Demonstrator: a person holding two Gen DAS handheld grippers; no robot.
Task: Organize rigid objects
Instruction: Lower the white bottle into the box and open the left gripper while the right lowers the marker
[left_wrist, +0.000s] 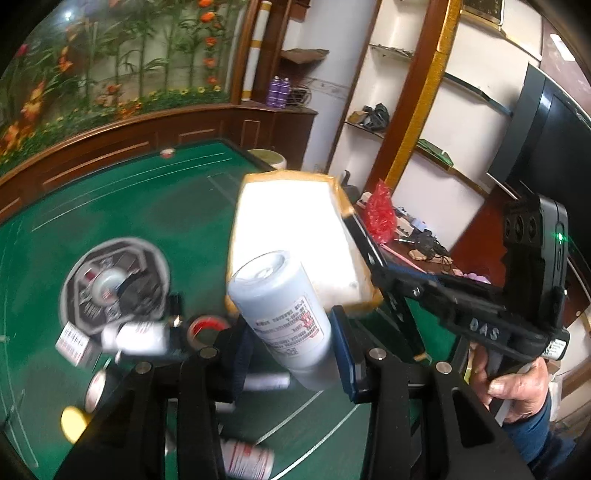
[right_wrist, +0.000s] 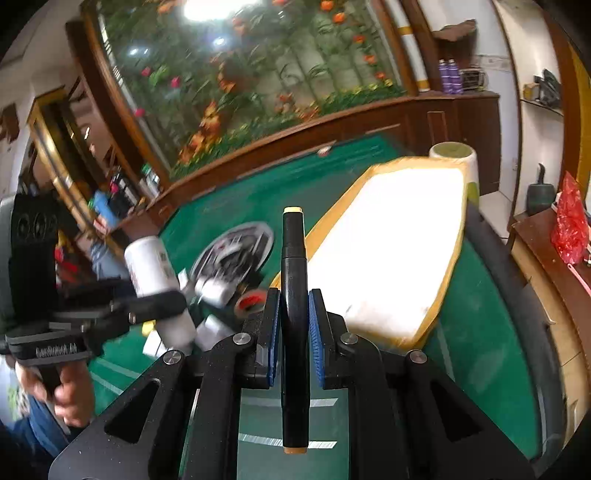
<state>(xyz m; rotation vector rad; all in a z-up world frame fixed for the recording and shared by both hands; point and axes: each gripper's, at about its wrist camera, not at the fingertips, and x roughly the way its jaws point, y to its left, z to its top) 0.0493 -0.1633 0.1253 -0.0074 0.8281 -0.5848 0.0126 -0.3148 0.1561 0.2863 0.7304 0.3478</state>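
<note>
My left gripper (left_wrist: 291, 332) is shut on a white can with a red-printed label (left_wrist: 284, 314), tilted and held off the green table (left_wrist: 129, 206). From the right wrist view the same can (right_wrist: 155, 280) sits in the left gripper (right_wrist: 159, 302) at the left. My right gripper (right_wrist: 294, 310) is shut on a black marker with tan ends (right_wrist: 293, 280), which stands upright between the blue pads. A white box with a tan taped rim (right_wrist: 399, 251) lies just beyond it. In the left wrist view that box (left_wrist: 295, 229) is behind the can, with the right gripper (left_wrist: 388, 280) at its right edge.
A round black-and-white dish (left_wrist: 114, 280) holds small items on the table. Around it lie a red tape roll (left_wrist: 207, 326), small white bottles (left_wrist: 136, 336), another can (left_wrist: 247, 458) and a yellow object (left_wrist: 74, 417). A white stool (left_wrist: 267, 158) stands past the table's far edge.
</note>
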